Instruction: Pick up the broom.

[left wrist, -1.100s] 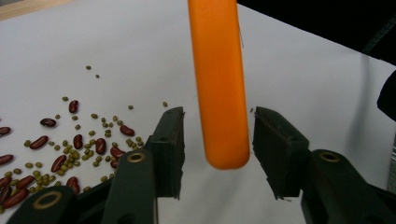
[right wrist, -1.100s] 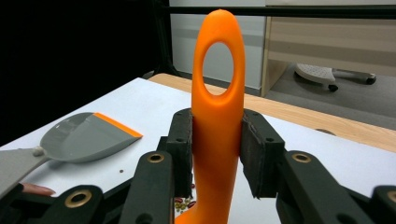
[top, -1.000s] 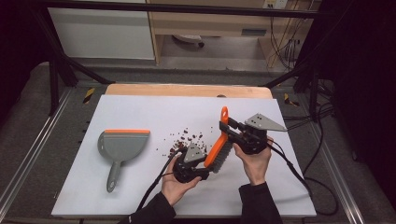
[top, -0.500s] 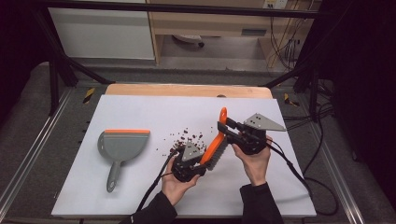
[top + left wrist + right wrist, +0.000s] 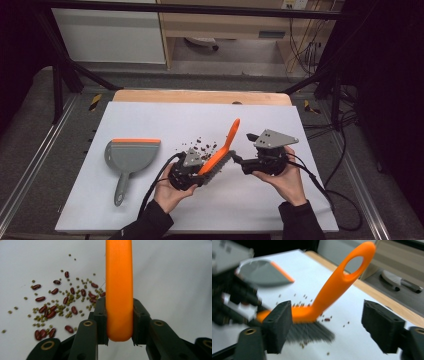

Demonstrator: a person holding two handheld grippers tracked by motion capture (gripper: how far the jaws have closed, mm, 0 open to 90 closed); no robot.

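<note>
High view shows the left gripper [image 5: 192,172] clamped on an orange brush [image 5: 220,150], whose grey bristles point down at the white bench [image 5: 150,120] while its looped handle rises up and away from the person. Left gripper view has both black jaws pressed against the sides of the orange brush body, with a scatter of red and green beans [image 5: 57,305] on the bench just left of the brush. Right of the brush, the right gripper [image 5: 240,162] is held by the person's right hand [image 5: 285,177] with jaws spread wide and nothing between them; they stand close to the bristles. Well to the left of the brush lies a grey dustpan [image 5: 127,160] with an orange lip, flat on the bench.
</note>
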